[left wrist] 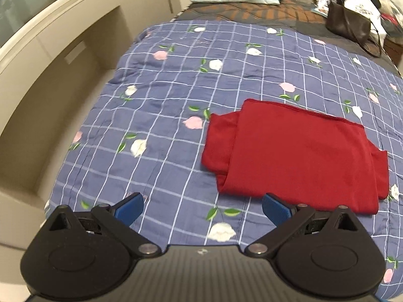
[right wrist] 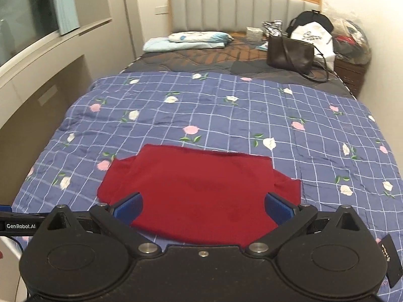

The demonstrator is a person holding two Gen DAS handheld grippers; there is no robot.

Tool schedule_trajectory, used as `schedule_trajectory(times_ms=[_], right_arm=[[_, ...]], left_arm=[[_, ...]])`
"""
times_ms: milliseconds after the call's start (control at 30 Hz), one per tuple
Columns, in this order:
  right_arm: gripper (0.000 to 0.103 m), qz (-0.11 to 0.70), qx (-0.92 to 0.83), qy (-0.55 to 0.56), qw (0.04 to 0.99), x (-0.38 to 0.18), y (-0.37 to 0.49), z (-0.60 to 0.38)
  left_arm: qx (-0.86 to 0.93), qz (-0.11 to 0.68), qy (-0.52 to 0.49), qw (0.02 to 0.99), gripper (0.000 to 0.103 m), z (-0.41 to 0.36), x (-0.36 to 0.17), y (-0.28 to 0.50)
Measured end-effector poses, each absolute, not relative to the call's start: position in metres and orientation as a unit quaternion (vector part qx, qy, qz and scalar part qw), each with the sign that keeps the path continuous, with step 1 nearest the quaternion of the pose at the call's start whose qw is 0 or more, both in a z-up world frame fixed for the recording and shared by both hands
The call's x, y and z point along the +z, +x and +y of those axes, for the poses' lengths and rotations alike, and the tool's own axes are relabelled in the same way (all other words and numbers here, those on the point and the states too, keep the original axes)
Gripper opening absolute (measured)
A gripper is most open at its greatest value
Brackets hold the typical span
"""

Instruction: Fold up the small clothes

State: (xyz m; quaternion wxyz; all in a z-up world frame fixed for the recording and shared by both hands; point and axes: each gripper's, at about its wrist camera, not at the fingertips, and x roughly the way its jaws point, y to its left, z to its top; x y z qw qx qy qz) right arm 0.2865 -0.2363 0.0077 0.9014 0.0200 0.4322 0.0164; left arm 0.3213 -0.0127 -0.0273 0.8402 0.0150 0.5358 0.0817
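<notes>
Lying flat on a blue checked quilt [right wrist: 226, 115] with a flower print is a red garment [right wrist: 201, 191], folded with its sleeves tucked under. Its near edge is hidden behind the right gripper [right wrist: 203, 207], which hangs just above it, blue fingers [right wrist: 128, 207] spread wide and empty. The left gripper [left wrist: 202, 210] hovers over bare quilt just left of the garment [left wrist: 297, 156], fingers likewise apart, nothing between them. Far off: pillows [right wrist: 186, 40], a dark bag [right wrist: 289, 54], blurred clutter by the headboard

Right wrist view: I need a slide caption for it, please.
Open right gripper above a partly folded red garment on a floral quilt.
</notes>
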Motion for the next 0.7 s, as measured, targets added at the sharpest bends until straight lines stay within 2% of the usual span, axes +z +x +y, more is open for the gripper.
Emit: schedule_trajectory(times_ms=[267,700], right_arm=[[0.102,0.462,-0.023,0.032,0.886,-0.010,0.318,-0.219],[0.102,0.565,-0.093,0.085,0.815,-0.076,0.348,-0.207]], left_arm=[[0.039,0.558,0.027,0.829,0.102,-0.006,-0.050,0.366],[-0.015,0.593,0.059,0.803,0.102,-0.002,-0.095,0.419]])
